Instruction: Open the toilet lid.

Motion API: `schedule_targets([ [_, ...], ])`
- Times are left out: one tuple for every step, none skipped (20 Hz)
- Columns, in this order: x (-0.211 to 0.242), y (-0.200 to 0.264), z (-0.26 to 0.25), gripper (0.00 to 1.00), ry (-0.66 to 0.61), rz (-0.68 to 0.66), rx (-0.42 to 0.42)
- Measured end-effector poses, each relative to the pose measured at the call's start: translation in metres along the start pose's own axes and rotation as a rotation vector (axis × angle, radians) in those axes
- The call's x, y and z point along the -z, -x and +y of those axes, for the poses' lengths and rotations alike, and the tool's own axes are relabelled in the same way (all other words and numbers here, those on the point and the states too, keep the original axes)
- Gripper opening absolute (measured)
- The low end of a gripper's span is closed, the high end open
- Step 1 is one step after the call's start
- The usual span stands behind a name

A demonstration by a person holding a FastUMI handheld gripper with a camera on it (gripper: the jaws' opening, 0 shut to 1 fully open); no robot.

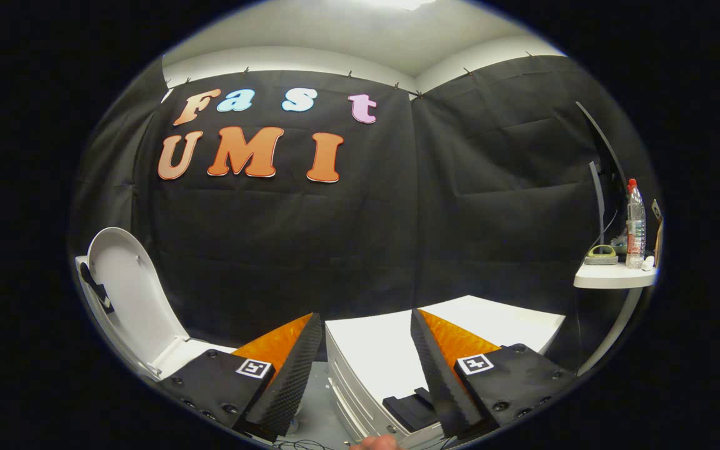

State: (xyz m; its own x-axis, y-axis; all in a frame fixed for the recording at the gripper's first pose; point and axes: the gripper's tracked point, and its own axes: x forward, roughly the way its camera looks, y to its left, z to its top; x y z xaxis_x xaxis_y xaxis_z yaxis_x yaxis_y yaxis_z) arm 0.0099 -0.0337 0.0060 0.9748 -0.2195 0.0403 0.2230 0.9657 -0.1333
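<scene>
We see the toilet lid [127, 294] standing upright off to the left of the gripper [366, 325], raised on its hinge and leaning back toward the black cloth wall, so we judge the opening as done: a lid tipped past vertical rests on its own weight and needs no holding. Below it a strip of the white toilet [188, 353] shows beside the left finger. The jaws stand wide apart and hold nothing; between them and just ahead lies only the flat top of a white cabinet [372, 350], whose front edge sits close under the fingers [297, 369]. We take that open, empty stance as fitting a tool that has no further business with the lid and is kept well clear of it, so that no stray touch can knock it back down. A fingertip [377, 442] of the person peeps in at the cabinet's near edge, below the jaws. Far to the right a small white shelf [613, 278] carries a clear bottle [635, 225] with a red cap and a roll of tape [601, 254], well away from the toilet and of no part in the job. If anything is left, we judge it only a matter of keeping the gripper away from the lid.
</scene>
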Motion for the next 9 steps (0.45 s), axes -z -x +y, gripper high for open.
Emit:
schedule_targets([
  [-0.0001,0.0006,-0.0015,0.93,-0.001,0.0,0.003],
  [0.0002,0.0004,-0.0023,0.92,0.0,0.002,0.004],
  [0.0002,0.001,-0.0027,0.92,0.0,0.005,0.004],
  [0.0016,0.0001,-0.0015,0.92,0.0,0.008,0.002],
  [0.002,0.0003,-0.0021,0.92,0.0,0.011,0.002],
  [0.0018,0.0001,-0.002,0.92,0.0,0.011,0.003],
  [0.002,-0.0007,-0.0023,0.93,0.0,0.011,0.004],
  [0.0016,-0.001,-0.003,0.93,0.0,0.012,0.005],
  [0.0015,-0.0001,-0.0034,0.93,-0.001,0.012,0.006],
])
